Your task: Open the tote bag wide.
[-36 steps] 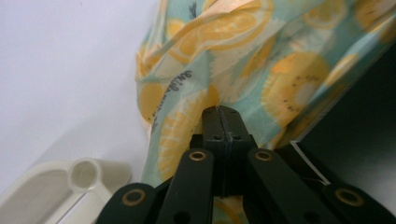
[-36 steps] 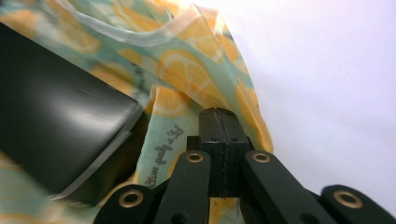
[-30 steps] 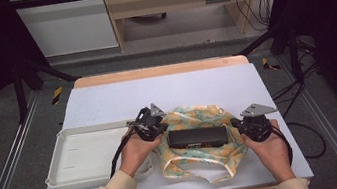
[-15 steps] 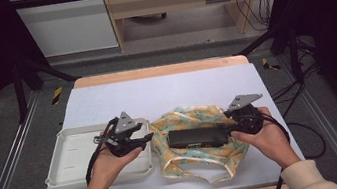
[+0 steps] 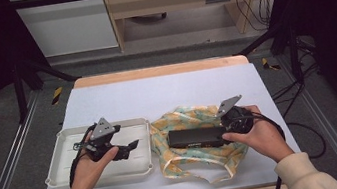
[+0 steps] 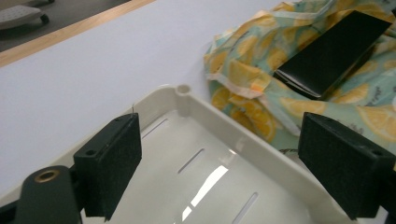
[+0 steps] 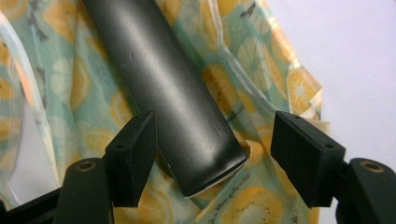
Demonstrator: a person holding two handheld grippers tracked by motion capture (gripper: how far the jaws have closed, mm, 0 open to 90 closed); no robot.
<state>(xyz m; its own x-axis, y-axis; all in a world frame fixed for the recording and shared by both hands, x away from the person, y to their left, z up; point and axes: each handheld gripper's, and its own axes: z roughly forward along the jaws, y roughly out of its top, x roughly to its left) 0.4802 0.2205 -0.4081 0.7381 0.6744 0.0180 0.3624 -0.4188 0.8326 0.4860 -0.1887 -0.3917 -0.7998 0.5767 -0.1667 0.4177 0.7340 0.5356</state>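
Black box: a long, flat black box (image 5: 196, 137) lies on the lemon-print cloth, its near end between the jaws of the right gripper (image 5: 228, 127); in the right gripper view the box (image 7: 168, 88) runs away from the jaws, touching neither pad.
Cloth: a crumpled lemon-print cloth (image 5: 194, 159) of teal and yellow spreads under the box and under the right gripper; seen from the left gripper, the cloth (image 6: 261, 84) lies beyond and to the right of its jaws.
Right gripper: jaws apart, having just been opening; the box end sits in the gap with space on both sides; the right hand (image 5: 259, 136) holds the tool at the right end of the box.
Left gripper: the left gripper (image 5: 131, 145) hovers over the white tray, jaws wide apart and just been opening, with nothing between them; the left hand (image 5: 88, 164) carries it.
Tray: a white slotted tray (image 5: 65, 163) lies below the left gripper, its rim (image 6: 219, 126) just beside the cloth.
Table: a pale table top (image 5: 166, 92) stretches beyond both grippers.
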